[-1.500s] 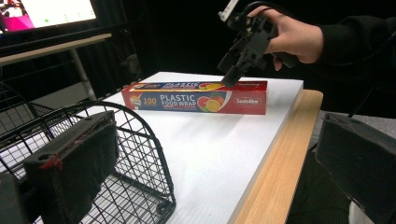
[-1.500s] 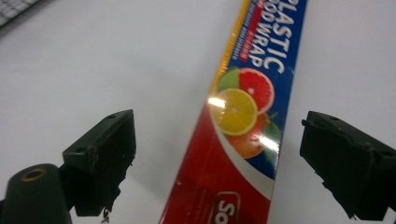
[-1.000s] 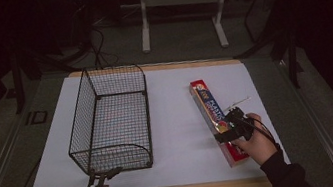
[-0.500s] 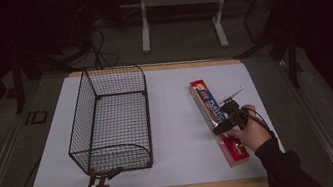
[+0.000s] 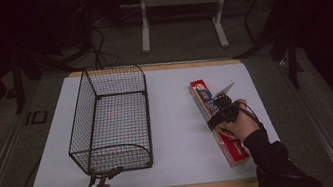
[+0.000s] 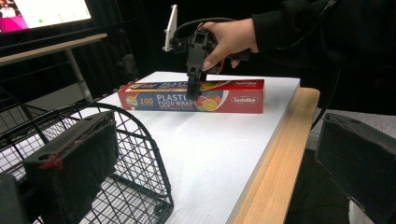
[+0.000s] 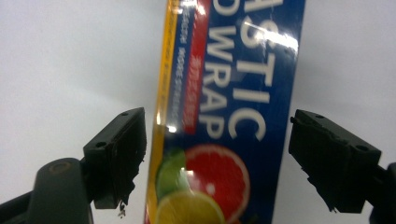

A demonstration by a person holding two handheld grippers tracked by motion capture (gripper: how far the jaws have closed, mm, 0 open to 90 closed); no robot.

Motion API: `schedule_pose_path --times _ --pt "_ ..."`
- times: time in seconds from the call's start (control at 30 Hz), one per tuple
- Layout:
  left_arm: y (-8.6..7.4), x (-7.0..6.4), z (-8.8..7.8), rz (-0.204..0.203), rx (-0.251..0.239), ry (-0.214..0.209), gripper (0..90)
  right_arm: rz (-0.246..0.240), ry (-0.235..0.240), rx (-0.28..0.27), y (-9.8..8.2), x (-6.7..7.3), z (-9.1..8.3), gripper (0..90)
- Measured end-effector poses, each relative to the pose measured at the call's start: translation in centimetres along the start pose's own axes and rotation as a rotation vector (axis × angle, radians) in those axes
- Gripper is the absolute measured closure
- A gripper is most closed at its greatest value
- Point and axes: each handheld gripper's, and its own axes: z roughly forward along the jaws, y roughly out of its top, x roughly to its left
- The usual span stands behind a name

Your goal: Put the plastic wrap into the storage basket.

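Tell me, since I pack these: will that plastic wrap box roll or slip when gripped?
The plastic wrap box has flat sides, so it probably won't roll. Its glossy print may be slippery. Gripped mid-length by the right gripper, the long carton should stay level.

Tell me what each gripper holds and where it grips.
Nothing held. The right gripper, jaws just closing, straddles the wrap box mid-length without pressing. The left gripper is open by the basket.

The right claw (image 5: 217,115) points down over the box (image 5: 215,121), jaws just closing, straddling it with gaps each side. The left claw (image 5: 102,177) rests gaping near the box's far side.
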Motion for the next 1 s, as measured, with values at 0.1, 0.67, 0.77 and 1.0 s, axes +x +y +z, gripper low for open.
schedule_pose_path --times 0.1,0.67,0.77,1.0 --pt "0.0 0.0 0.0 0.001 0.003 0.000 0.0 0.012 -0.009 0.007 0.6 0.1 0.2 19.0" --pt "0.0 0.0 0.2 0.007 0.008 -0.002 0.0 0.038 -0.012 0.109 2.0 0.2 1.7 35.1" --pt "0.0 0.0 0.2 0.009 0.009 -0.001 0.0 0.046 -0.027 0.116 2.2 0.4 1.6 37.2" --pt "0.0 0.0 0.2 0.009 0.011 -0.004 0.0 0.055 -0.030 0.115 2.2 0.3 1.1 39.1"
